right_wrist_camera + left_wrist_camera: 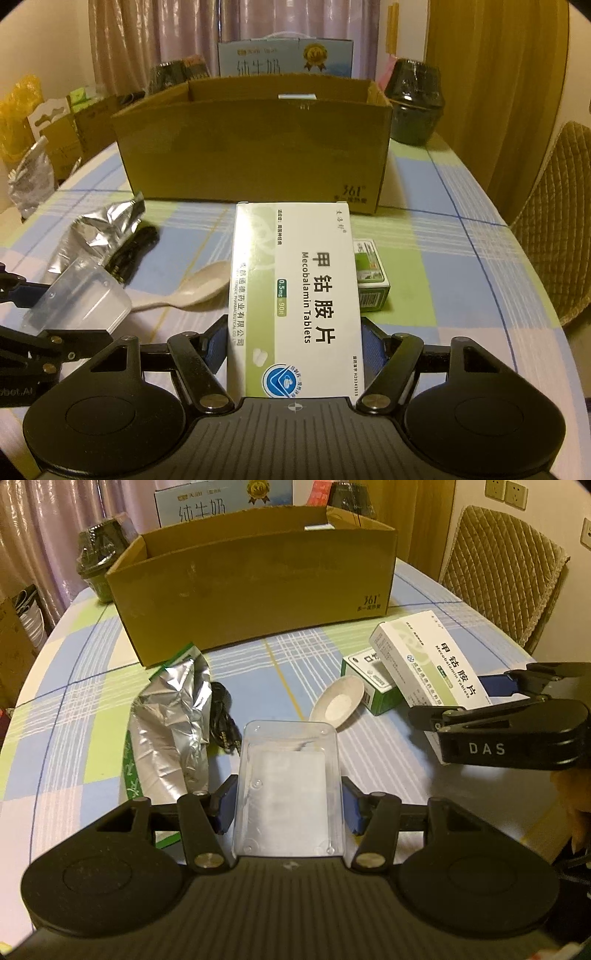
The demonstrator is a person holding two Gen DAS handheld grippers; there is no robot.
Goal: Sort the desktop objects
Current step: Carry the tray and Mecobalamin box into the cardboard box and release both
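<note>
- Mid-sort at a checked tablecloth (424, 236): the left gripper (288, 805), at the bottom centre of the left wrist view, pinches a clear plastic box (288, 786) between its blue pads (225, 806), which sit flush against the box's two sides.
- The right gripper (293, 343), at the bottom centre of the right wrist view, has a white tablet box (295, 291) between its blue pads; the pads appear to touch its sides, so it reads as gripped, its far end resting across a small green box (371, 273).
- The open cardboard box (255, 147), upper centre of both views, looks like the place for sorted things; only a sliver of something pale shows above its far rim, so what it already holds cannot be told.
- Loose on the cloth: a crumpled foil pouch (173, 723) and a black cable (221, 716) left of centre, a pale spoon (192, 291) in the middle, and the small green box right of centre.
- By this reckoning the job is in an early-to-middle stretch: two things in hand, none of them over the carton, and at least four more to gather.
</note>
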